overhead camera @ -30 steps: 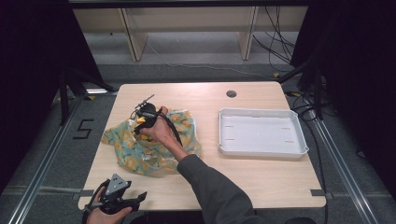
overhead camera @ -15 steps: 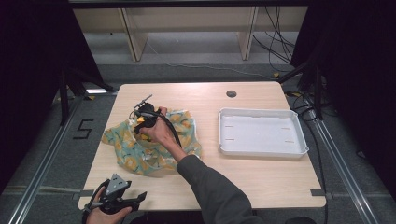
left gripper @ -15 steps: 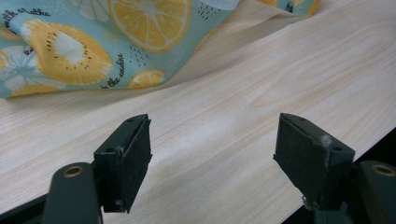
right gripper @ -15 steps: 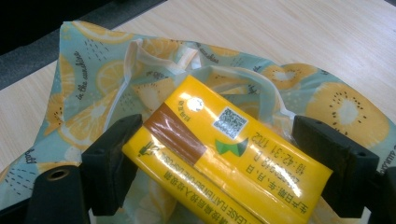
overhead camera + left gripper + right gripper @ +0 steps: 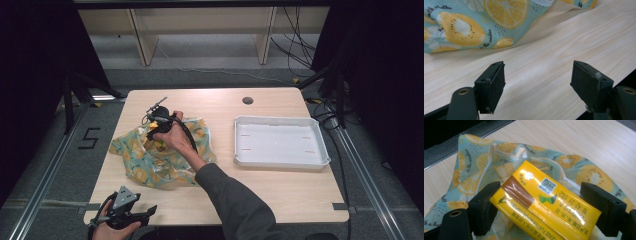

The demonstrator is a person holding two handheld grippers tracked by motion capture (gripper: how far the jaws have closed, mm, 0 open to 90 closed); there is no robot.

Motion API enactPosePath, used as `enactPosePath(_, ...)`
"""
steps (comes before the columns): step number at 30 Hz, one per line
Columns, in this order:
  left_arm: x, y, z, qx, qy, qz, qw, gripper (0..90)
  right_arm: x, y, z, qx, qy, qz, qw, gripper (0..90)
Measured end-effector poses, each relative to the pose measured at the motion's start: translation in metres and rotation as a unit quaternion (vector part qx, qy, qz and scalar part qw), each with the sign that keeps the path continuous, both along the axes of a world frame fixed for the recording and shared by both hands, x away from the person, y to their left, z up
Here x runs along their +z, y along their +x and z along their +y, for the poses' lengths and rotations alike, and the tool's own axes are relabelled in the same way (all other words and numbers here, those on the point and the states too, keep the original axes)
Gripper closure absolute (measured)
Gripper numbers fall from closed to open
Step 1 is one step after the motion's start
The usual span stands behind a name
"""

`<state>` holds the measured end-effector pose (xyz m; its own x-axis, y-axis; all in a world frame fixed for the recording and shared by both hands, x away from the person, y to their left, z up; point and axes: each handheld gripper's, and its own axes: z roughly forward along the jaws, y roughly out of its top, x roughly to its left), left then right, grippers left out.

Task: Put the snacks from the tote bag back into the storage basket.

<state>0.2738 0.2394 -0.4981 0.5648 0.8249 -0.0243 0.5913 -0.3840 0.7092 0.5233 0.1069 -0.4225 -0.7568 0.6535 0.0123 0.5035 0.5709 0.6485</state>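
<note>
The right claw [image 5: 536,202] holds a yellow drink carton [image 5: 541,205] over the blue cloth bag with lemon prints [image 5: 150,160] on the wooden worktop [image 5: 280,195]. The carton sits crooked, so it may slip out. The left claw [image 5: 539,82] waits wide, holding nothing.

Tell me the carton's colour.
Yellow carton with a brown stripe; clearest in the right gripper view.

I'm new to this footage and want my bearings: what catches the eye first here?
The fruit-print bag, teal with orange slices, lies crumpled on the table's left half. Above it the right gripper has a bright yellow carton between its jaws. A white tray sits to the right, and the left gripper waits open at the near edge.
</note>
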Motion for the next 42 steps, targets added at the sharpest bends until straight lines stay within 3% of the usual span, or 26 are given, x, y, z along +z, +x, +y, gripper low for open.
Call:
enactPosePath(3,0.0,0.0,0.0,0.002,-0.002,0.0,1.0,26.7,0.008,-0.001,-0.005,0.017,-0.001,-0.016,0.9997,20.1)
enactPosePath(4,0.0,0.0,0.0,0.002,-0.003,0.0,1.0,26.7,0.012,-0.003,-0.006,0.014,0.002,-0.008,0.9999,20.1)
enactPosePath(5,0.0,0.0,0.0,0.0,0.0,0.001,1.0,26.7,0.015,-0.003,-0.008,0.02,0.002,-0.019,0.9996,20.1)
enactPosePath(6,-0.001,0.0,-0.001,0.008,-0.005,-0.001,1.0,26.7,0.019,-0.007,-0.009,0.011,0.004,-0.005,0.9999,20.1)
enactPosePath(7,-0.002,0.0,-0.002,0.017,-0.015,-0.003,0.9997,26.7,0.022,-0.007,-0.012,0.027,0.001,-0.019,0.9995,20.1)
enactPosePath(10,0.0,0.0,0.0,-0.002,0.0,0.003,1.0,26.6,0.031,-0.01,-0.019,0.032,0.009,-0.019,0.9992,20.1)
enactPosePath(12,0.0,0.0,0.0,-0.001,0.001,0.001,1.0,26.5,0.038,-0.013,-0.026,0.033,0.015,-0.016,0.9992,20.1)
enactPosePath(14,-0.001,0.0,-0.002,0.015,-0.014,-0.001,0.9998,26.5,0.043,-0.015,-0.031,0.035,0.015,-0.017,0.9991,20.1)
enactPosePath(15,-0.001,0.0,-0.002,0.014,-0.015,-0.002,0.9998,26.5,0.045,-0.016,-0.035,0.037,0.015,-0.023,0.9989,20.1)
enactPosePath(16,0.001,0.0,0.0,0.0,0.0,0.002,1.0,26.5,0.048,-0.016,-0.039,0.036,0.015,-0.025,0.9989,20.1)
enactPosePath(20,-0.001,0.0,-0.001,0.008,-0.009,-0.004,0.9999,26.5,0.059,-0.021,-0.058,0.041,0.022,-0.025,0.9986,20.1)
enactPosePath(23,0.001,0.0,0.001,-0.002,0.001,0.0,1.0,26.5,0.068,-0.026,-0.076,0.038,0.021,-0.03,0.9986,20.1)
enactPosePath(24,0.0,0.0,0.0,0.004,-0.003,-0.002,1.0,26.5,0.07,-0.026,-0.084,0.049,0.018,-0.042,0.9978,20.1)
enactPosePath(25,-0.002,0.0,-0.003,0.013,-0.018,-0.01,0.9997,26.5,0.073,-0.029,-0.091,0.037,0.022,-0.033,0.9985,20.1)
enactPosePath(26,-0.001,0.001,-0.001,-0.001,-0.001,-0.008,1.0,26.5,0.076,-0.03,-0.099,0.03,0.022,-0.032,0.9988,20.1)
enactPosePath(29,0.0,0.001,0.0,-0.003,0.002,-0.008,1.0,26.5,0.081,-0.033,-0.123,0.024,0.017,-0.038,0.9988,20.1)
enactPosePath(30,0.0,0.0,-0.001,0.001,-0.001,-0.007,1.0,26.5,0.082,-0.032,-0.132,0.031,0.012,-0.05,0.9982,20.1)
enactPosePath(31,0.0,0.001,0.0,-0.001,0.0,-0.007,1.0,26.5,0.084,-0.035,-0.139,0.011,0.013,-0.037,0.9992,20.1)
enactPosePath(32,0.0,0.001,0.001,-0.002,0.005,-0.005,1.0,26.5,0.085,-0.035,-0.147,0.008,0.01,-0.038,0.9992,20.1)
enactPosePath(33,-0.002,0.0,-0.003,0.018,-0.019,-0.005,0.9996,26.5,0.086,-0.037,-0.155,0.002,0.011,-0.036,0.9993,20.1)
enactPosePath(34,-0.001,0.0,-0.003,0.02,-0.015,-0.011,0.9996,26.5,0.085,-0.038,-0.163,-0.004,0.014,-0.042,0.999,20.1)
enactPosePath(35,-0.002,0.0,-0.003,0.016,-0.026,-0.01,0.9995,26.5,0.086,-0.039,-0.171,-0.008,0.011,-0.039,0.9992,20.1)
enactPosePath(36,-0.001,0.0,-0.002,0.008,-0.018,-0.009,0.9998,26.5,0.085,-0.04,-0.18,-0.01,0.01,-0.037,0.9992,20.1)
enactPosePath(37,0.001,0.001,0.002,-0.001,0.012,-0.005,0.9999,26.5,0.085,-0.041,-0.188,-0.017,0.009,-0.038,0.9991,20.1)
enactPosePath(41,-0.001,0.001,0.0,0.005,-0.002,-0.01,0.9999,26.5,0.078,-0.045,-0.219,-0.031,0.009,-0.045,0.9985,20.1)
enactPosePath(42,-0.001,0.001,0.0,0.006,-0.003,-0.008,0.9999,26.5,0.077,-0.047,-0.227,-0.038,0.011,-0.034,0.9986,20.1)
